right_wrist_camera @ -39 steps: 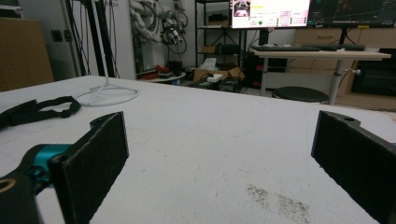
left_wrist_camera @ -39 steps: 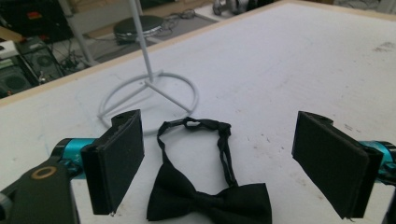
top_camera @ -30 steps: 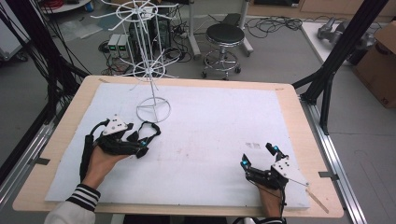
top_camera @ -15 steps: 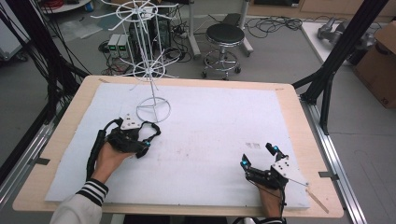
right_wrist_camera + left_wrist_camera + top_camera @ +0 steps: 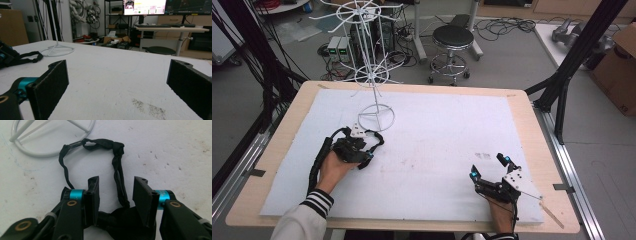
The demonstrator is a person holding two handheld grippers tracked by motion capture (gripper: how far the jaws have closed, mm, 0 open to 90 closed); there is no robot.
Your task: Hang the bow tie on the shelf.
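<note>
A black fabric piece (image 5: 117, 220) with a thin black strap loop (image 5: 100, 143) lies on the white table cover, just in front of the white wire rack's base ring (image 5: 40, 155). My left gripper (image 5: 116, 182) sits low over it at the table's left (image 5: 361, 152). Its jaws have just been closing, with one side of the strap and the fabric between them. A gap still shows on both sides, so the pads do not press. My right gripper (image 5: 488, 167) rests near the front right edge, jaws wide open (image 5: 120, 67) with nothing between them.
The tall white wire rack (image 5: 373, 80) stands at the back left of the table, its base ring (image 5: 57, 51) next to the strap (image 5: 27, 56). A thin wooden stick (image 5: 554, 214) lies at the front right corner. A stool (image 5: 453, 37) stands beyond the table.
My left hand has moved forward toward the rack base and sunk over the black strap item. Its jaws have narrowed. The right gripper has stayed where it was.
</note>
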